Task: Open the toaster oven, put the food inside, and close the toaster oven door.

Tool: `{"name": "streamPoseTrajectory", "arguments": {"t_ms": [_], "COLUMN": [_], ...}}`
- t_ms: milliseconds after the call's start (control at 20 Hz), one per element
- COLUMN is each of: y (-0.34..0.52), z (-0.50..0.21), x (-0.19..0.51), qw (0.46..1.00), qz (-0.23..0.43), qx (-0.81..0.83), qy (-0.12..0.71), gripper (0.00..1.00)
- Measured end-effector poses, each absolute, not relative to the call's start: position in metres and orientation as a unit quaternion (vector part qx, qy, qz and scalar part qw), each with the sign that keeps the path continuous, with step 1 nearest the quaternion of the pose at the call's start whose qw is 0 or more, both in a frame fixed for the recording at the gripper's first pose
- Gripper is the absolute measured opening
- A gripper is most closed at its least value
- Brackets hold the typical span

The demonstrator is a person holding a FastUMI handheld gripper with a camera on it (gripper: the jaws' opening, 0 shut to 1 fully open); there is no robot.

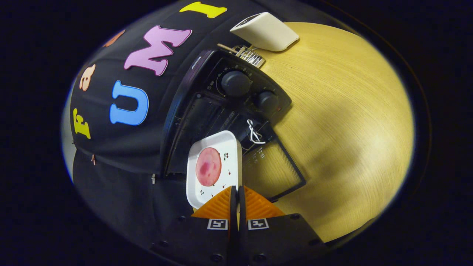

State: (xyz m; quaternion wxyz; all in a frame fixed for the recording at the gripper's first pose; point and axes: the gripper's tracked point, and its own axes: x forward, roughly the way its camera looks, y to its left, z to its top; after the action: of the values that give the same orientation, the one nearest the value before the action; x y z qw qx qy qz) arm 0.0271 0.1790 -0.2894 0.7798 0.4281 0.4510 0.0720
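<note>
Black toaster oven (225, 107) at 12 o'clock from the claw, door (275, 168) swung open and lying toward 1 o'clock on the wooden table (343, 122). White square plate (214, 168) just ahead of the fingertips, carrying a round pink slice of ham (208, 166), far end reaching into the oven's mouth. Claw (237, 192) pinched nearly together, orange fingers (218, 205) clamped on the plate's near edge. White box (266, 31) beyond the oven at 1 o'clock.
</note>
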Motion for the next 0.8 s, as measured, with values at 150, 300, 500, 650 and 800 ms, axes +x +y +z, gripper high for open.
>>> {"name": "streamPoseTrajectory", "arguments": {"t_ms": [150, 300, 500, 650, 800], "y": [0.193, 0.202, 0.207, 0.214, 0.221], "z": [-0.293, -0.292, -0.29, -0.294, -0.304], "x": [0.051, 0.077, 0.106, 0.124, 0.135], "qw": [0.781, 0.788, 0.8, 0.799, 0.793], "qz": [0.05, 0.028, -0.011, -0.036, -0.061], "qx": [0.446, 0.459, 0.47, 0.49, 0.503], "qy": [0.434, 0.41, 0.371, 0.346, 0.339], "gripper": [0.05, 0.05, 0.05, 0.05, 0.05]}}
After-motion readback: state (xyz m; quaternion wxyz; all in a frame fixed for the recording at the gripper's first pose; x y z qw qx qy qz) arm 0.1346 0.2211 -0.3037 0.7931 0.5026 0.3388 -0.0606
